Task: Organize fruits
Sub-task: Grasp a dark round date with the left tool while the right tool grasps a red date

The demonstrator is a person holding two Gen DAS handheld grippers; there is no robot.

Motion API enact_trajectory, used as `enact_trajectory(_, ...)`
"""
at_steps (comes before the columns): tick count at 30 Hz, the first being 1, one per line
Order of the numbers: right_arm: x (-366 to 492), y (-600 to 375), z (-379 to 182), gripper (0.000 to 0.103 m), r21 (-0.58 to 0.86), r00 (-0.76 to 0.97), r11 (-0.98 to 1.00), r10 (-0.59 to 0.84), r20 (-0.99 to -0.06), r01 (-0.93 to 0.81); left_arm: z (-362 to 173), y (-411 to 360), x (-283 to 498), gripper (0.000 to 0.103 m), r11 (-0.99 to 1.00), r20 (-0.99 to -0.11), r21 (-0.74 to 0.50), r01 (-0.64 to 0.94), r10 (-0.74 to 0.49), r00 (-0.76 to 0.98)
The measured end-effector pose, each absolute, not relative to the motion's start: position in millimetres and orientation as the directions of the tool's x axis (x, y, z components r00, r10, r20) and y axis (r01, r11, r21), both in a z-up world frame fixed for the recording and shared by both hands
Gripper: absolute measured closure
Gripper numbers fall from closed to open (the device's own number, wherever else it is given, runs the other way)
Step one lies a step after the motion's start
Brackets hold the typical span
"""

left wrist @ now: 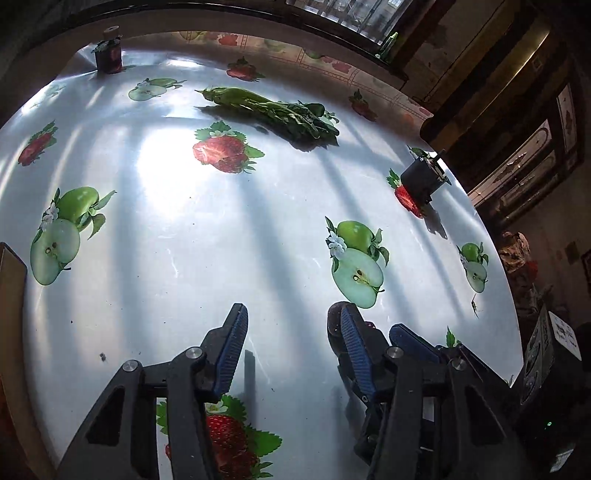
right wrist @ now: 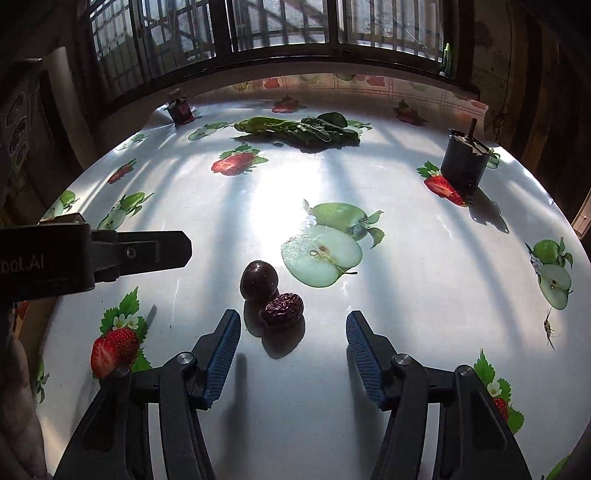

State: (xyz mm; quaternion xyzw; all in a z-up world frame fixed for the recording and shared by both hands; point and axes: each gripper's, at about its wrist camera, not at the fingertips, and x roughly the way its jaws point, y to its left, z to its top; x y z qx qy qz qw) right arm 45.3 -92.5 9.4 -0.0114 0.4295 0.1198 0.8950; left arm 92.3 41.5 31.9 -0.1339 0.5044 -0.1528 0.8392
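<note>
A: What carries everything here?

B: A glossy white surface printed with apples and strawberries, under a barred window. The largest loose thing on it is a bunch of leafy greens, lying flat toward 12 o'clock in the right wrist view, well apart from the fruits.

A: And the dark cylinders?

B: One black cylinder stands upright at about 2 o'clock, a stub sticking out of its top. A smaller dark one stands at about 11 o'clock, near the far edge.

A: How do the tools stand?

B: The right tool is spread wide, its blue-padded fingers holding nothing, low over the surface. The left tool is likewise spread and empty; in the right wrist view it reaches in from 9 o'clock.

A: Where are the fruits?

B: A round dark plum sits just past the right tool's gap, toward its left finger. A wrinkled red date touches it on the near side, at about its 5 o'clock. Both rest on the surface, free of either tool.

A: Anything smaller?

B: A small insect at 3 o'clock, near the edge.
</note>
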Motion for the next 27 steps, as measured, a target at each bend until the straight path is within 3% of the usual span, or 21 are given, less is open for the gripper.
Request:
enact_trajectory(6, 49.3, -89.2, 9.9, 0.052, 0.077, 0.617, 0.97, 0.208, -0.759, -0.232, 19.6, 25.9, 105.3, 0.052, 0.896, -0.802, -0.419, 0.145, -0.44, 0.404)
enact_trajectory(7, 50.6, -88.1, 9.1, 0.062, 0.078, 0.611, 0.968, 0.213, -0.762, -0.239, 17.3, 23.9, 106.4, 0.054, 0.893, -0.803, -0.425, 0.145, -0.446, 0.395)
enact_trajectory(10, 48.8, -85.8, 9.7, 0.075, 0.059, 0.613, 0.968, 0.202, -0.764, -0.245, 16.0, 17.0, 106.8, 0.058, 0.889, -0.802, -0.429, 0.159, -0.455, 0.387)
enact_trajectory(19, 39.3, -138.7, 11.1, 0.075, 0.033, 0.608, 0.993, 0.094, -0.788, -0.111, 16.7, -8.8, 97.3, 0.059, 0.905, -0.812, -0.357, 0.23, -0.422, 0.403)
enact_trajectory(20, 38.6, -143.7, 11.1, 0.075, 0.039, 0.61, 0.994, 0.095, -0.787, -0.104, 16.5, -12.1, 95.5, 0.062, 0.908, -0.813, -0.345, 0.237, -0.415, 0.408)
enact_trajectory(22, 36.9, -149.4, 11.2, 0.075, 0.057, 0.617, 0.994, 0.103, -0.78, -0.093, 14.6, -19.8, 92.0, 0.083, 0.892, -0.806, -0.36, 0.273, -0.445, 0.391)
enact_trajectory(27, 35.6, -144.6, 10.7, 0.075, 0.03, 0.635, 0.995, 0.081, -0.768, -0.09, 20.8, -26.6, 75.5, 0.084, 0.916, -0.816, -0.275, 0.292, -0.383, 0.433)
